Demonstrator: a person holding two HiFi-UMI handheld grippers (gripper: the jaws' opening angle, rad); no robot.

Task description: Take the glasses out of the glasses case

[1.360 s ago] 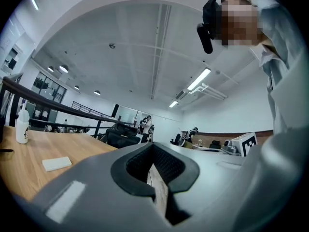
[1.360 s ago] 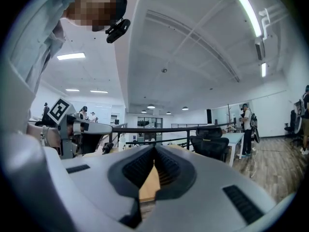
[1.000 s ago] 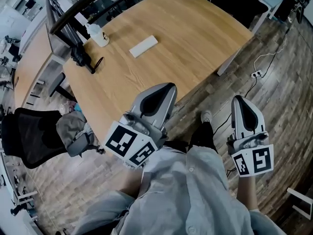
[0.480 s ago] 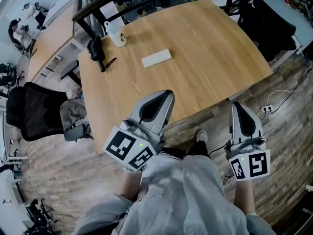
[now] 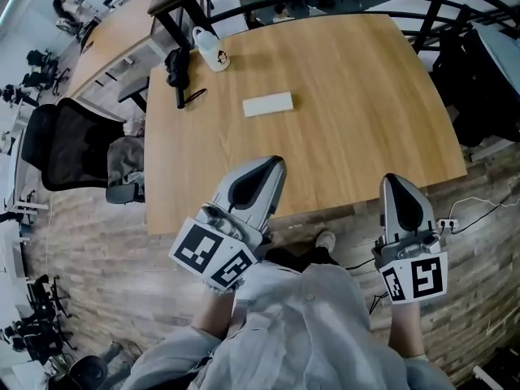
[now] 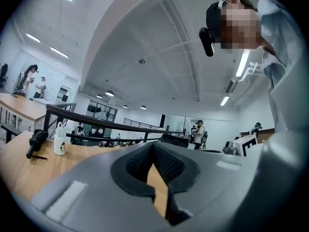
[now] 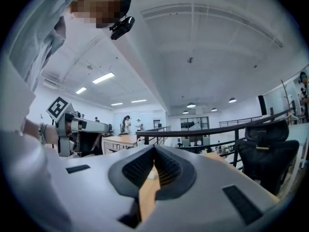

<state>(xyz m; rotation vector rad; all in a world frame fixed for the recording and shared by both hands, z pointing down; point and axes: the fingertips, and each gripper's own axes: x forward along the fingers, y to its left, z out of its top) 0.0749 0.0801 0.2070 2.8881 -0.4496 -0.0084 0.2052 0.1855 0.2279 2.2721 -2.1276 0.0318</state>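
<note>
Glasses case (image 5: 268,104) shifted right in view, long axis approx L-R.

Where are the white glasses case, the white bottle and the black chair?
glasses case (image 5: 268,104), head view, the middle of its white top.
white bottle (image 5: 211,51), head view, its side, near the table's far edge.
black chair (image 5: 69,146), head view, its black mesh, left of the table.
</note>
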